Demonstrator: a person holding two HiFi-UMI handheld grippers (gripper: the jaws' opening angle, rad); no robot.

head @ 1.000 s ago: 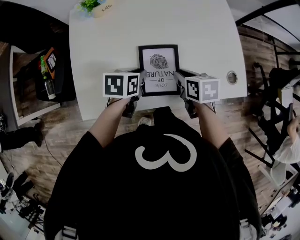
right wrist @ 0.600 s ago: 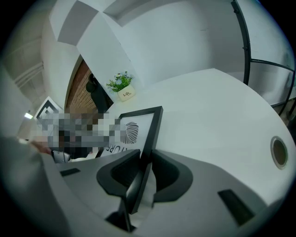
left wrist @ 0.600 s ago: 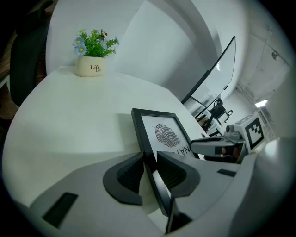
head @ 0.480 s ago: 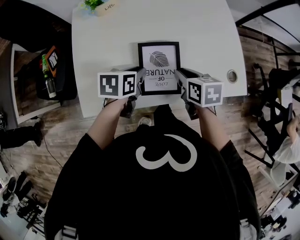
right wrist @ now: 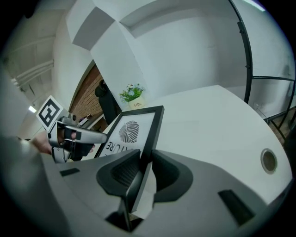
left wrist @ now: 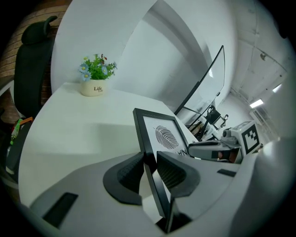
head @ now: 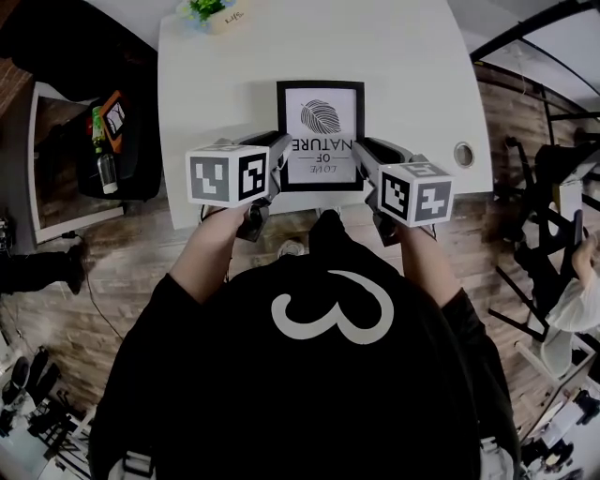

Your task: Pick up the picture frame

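Observation:
A black picture frame (head: 321, 133) with a leaf print and lettering is held over the near part of the white table (head: 394, 56). My left gripper (head: 279, 150) is shut on the frame's left edge (left wrist: 147, 152), and my right gripper (head: 361, 155) is shut on its right edge (right wrist: 147, 150). In the left gripper view the frame (left wrist: 159, 136) stands tilted between the jaws, with the right gripper (left wrist: 217, 149) visible beyond it. In the right gripper view the frame (right wrist: 134, 132) runs between the jaws, with the left gripper (right wrist: 76, 134) beyond.
A small potted plant (head: 211, 12) with blue flowers stands at the table's far left corner. A round cable grommet (head: 463, 154) sits near the table's right edge. A black chair (head: 122, 141) stands left of the table; metal furniture legs (head: 544, 178) are on the right.
Both grippers and the frame have risen slightly toward the camera and drifted a little right, with the grip unchanged.

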